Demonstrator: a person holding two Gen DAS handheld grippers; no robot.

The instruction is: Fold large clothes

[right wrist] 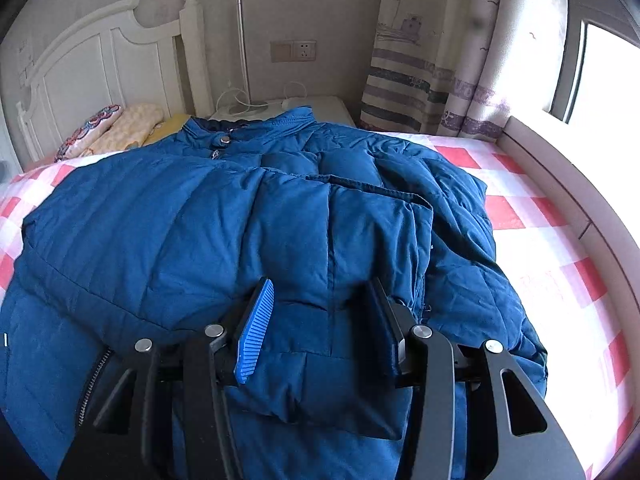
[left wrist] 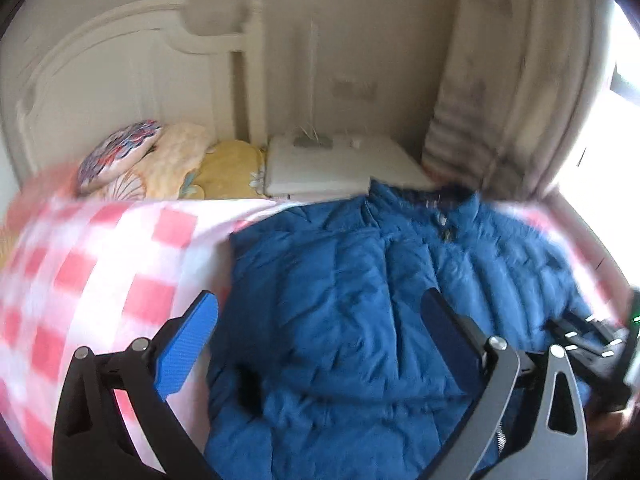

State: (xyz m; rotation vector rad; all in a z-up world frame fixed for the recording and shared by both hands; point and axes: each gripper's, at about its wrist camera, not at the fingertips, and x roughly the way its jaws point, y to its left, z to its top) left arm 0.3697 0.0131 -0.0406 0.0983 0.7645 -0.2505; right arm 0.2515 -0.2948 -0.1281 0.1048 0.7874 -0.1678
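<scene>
My right gripper (right wrist: 320, 320), spread, straddles the folded sleeve (right wrist: 360, 248) of the jacket (right wrist: 160, 232); left gripper (left wrist: 320, 332) hovers spread, nearer its left edge.

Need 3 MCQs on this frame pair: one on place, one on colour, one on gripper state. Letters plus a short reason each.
1. Where does the jacket lie?
A. on the checked bedsheet
B. on the nightstand
C. on the floor

2. What colour is the jacket?
A. red
B. blue
C. grey

3. How does the left gripper stand?
A. shut on the jacket
B. shut on the pillow
C. open above the jacket

Answers:
1 A: pink-and-white checked sheet shows around the jacket in both views.
2 B: the quilted fabric is blue all over.
3 C: its blue-padded fingers are spread wide with nothing between them. The right gripper is also open, fingers either side of a fold of jacket.
</scene>
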